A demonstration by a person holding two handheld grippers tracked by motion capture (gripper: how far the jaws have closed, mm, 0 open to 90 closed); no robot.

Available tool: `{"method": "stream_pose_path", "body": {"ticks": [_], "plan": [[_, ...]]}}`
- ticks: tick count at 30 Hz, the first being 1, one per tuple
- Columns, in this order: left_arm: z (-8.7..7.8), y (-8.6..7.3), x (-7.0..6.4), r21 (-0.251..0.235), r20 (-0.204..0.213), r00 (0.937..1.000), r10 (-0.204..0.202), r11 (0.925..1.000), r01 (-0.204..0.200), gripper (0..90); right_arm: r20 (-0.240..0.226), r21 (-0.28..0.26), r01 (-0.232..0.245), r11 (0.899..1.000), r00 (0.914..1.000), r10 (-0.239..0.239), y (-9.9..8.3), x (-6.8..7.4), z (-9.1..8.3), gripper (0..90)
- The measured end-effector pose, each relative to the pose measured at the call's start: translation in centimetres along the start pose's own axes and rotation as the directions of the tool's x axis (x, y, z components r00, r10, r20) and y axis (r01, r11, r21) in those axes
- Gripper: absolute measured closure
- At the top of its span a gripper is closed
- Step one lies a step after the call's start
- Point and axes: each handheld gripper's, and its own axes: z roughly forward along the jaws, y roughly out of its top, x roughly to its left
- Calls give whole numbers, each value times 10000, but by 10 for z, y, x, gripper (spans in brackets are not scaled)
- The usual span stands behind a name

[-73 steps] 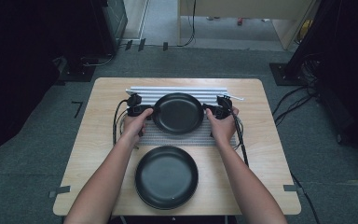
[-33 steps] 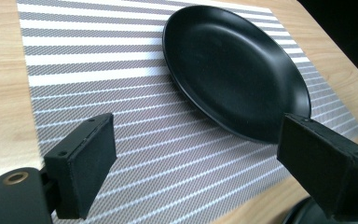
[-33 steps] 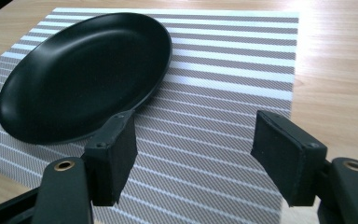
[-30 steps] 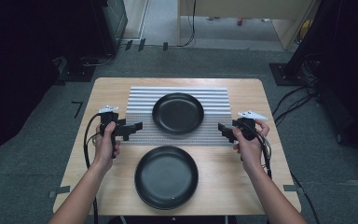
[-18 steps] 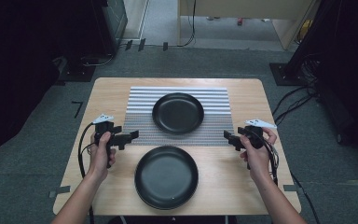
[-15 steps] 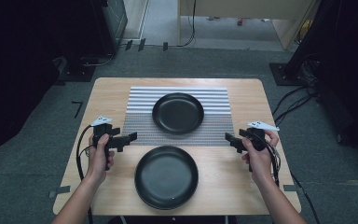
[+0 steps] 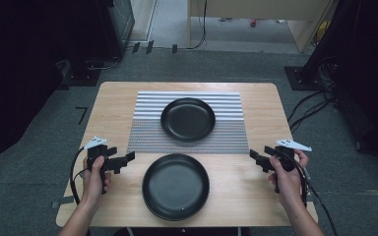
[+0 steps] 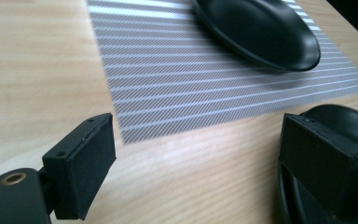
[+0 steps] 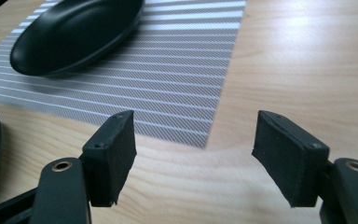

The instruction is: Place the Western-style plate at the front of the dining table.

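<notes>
Two black plates lie on the wooden table. The far plate rests on a grey striped placemat; the near plate sits on bare wood close to the front edge. My left gripper hovers left of the near plate, open and holding nothing. In the left gripper view its jaws stand wide apart, with the near plate behind the right jaw and the far plate beyond. My right gripper is open to the right of the near plate; its own view shows the far plate and the placemat.
Dark cabinets and cables surround the table on the grey carpet. Bare wood lies at both sides of the placemat and around the near plate.
Both grippers let go of the far plate on the placemat and drew back toward the front, out to each side of the near plate. The plates have stayed put.
</notes>
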Motion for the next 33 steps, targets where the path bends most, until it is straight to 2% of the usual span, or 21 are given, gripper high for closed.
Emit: {"method": "stream_pose_path", "body": {"ticks": [8,18,27,33], "plan": [[-19,-21,20,-118,-241,9985,-486,9988,483,108,230,194,-146,9997,9996,141,-19,-13,-11,294],[-37,-48,42,-92,-647,9929,-998,9950,994,108,451,251,-355,9991,9984,343,-34,-26,-27,295],[-53,-67,54,-178,-1410,9849,-1004,9949,989,108,877,225,-654,9976,9941,631,-51,-39,-44,283],[-59,-75,52,-37,-2134,9764,-346,9994,346,108,1240,249,-766,9968,9896,729,-63,-48,-54,282]]}}
